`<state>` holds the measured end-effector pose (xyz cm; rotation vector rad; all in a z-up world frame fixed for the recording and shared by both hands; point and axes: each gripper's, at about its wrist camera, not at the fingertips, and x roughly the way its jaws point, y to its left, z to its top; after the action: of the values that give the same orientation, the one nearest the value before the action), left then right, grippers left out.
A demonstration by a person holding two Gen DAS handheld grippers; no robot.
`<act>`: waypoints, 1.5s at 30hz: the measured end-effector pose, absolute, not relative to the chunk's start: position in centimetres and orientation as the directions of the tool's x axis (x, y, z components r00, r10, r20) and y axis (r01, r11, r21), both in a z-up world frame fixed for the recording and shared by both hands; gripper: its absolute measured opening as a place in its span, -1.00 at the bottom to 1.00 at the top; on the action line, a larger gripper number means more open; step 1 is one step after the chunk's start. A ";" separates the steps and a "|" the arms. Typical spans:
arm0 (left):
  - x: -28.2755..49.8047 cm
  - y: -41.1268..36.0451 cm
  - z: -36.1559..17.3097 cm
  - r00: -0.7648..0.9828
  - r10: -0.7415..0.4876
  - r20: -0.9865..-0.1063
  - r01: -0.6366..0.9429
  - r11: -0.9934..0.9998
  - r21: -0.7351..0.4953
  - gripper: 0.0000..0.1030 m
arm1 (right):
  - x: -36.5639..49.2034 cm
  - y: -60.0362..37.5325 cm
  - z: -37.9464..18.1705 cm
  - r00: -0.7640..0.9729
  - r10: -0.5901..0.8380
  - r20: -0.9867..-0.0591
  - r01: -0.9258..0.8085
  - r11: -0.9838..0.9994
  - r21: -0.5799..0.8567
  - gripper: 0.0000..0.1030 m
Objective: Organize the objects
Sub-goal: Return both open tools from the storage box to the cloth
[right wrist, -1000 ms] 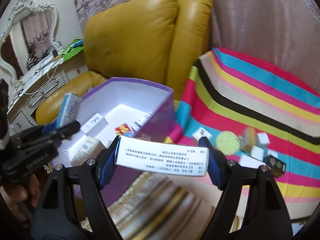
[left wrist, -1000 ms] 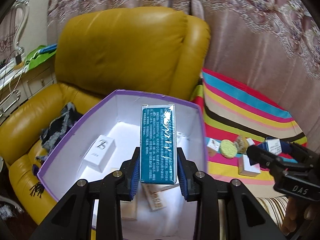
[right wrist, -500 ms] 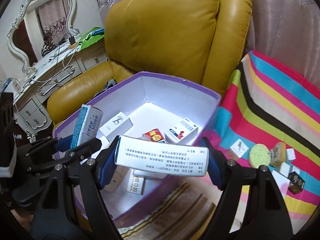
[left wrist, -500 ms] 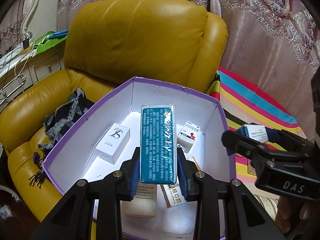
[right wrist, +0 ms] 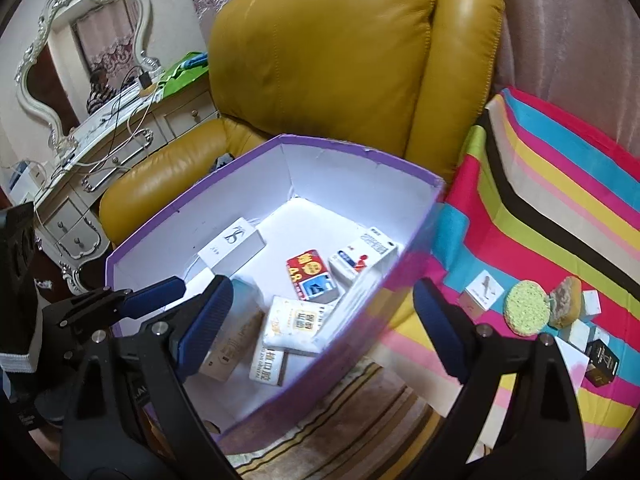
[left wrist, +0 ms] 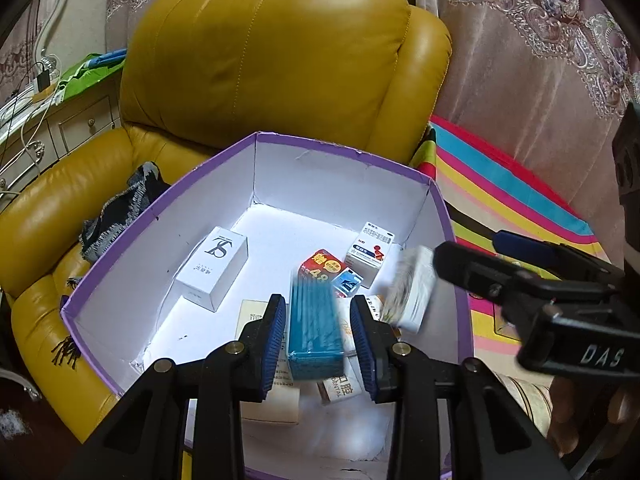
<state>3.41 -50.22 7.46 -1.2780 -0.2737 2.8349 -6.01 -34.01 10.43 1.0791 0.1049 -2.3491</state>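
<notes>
We see a purple-rimmed box (left wrist: pixel 434 196) with white walls holding a teal carton (left wrist: pixel 316 328) and a red-and-yellow pack (right wrist: pixel 310 270), beside it a mustard-yellow armchair (left wrist: pixel 280 64) and a rainbow-striped cloth (right wrist: pixel 560 208)

A mustard-yellow leather armchair (left wrist: pixel 280 64) fills the middle of the room, its high padded back glossy under daylight. A dark knitted scarf (left wrist: pixel 120 208) lies on the seat near the left armrest. Behind the chair hang pinkish curtains (left wrist: pixel 540 40) with an embroidered floral pattern. To the chair's right lies a cloth in bright stripes (right wrist: pixel 560 208) of red, blue, yellow, green, black and beige. At the left stands a cream dressing table (right wrist: pixel 100 160) with silver-trimmed drawers; cables and a green item lie on its top. Above it an ornate silver-framed mirror (right wrist: pixel 80 48) reflects curtains. The wall beside the mirror is plain cream.
</notes>
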 end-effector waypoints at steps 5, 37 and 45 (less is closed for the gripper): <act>3.4 -49.5 7.4 -0.658 0.093 -0.747 0.042 -0.986 -0.159 -0.28 | -6.2 -31.0 10.1 -0.551 -0.415 -0.724 0.459 -0.875 0.153 0.81; 2.0 -33.5 9.5 -0.633 0.162 -0.757 -0.214 -0.976 -0.030 0.03 | -6.6 -6.4 3.8 -0.619 -0.166 -0.768 0.000 -0.977 0.211 0.82; -0.2 -29.6 7.7 -0.591 0.178 -0.786 -0.263 -0.965 -0.020 0.05 | -7.6 -2.6 2.3 -0.610 -0.093 -0.787 -0.093 -0.978 0.187 0.82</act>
<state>-0.24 -29.61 7.75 -1.2676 0.1426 2.5973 -7.57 -2.62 2.26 1.3878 -0.3303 -2.7988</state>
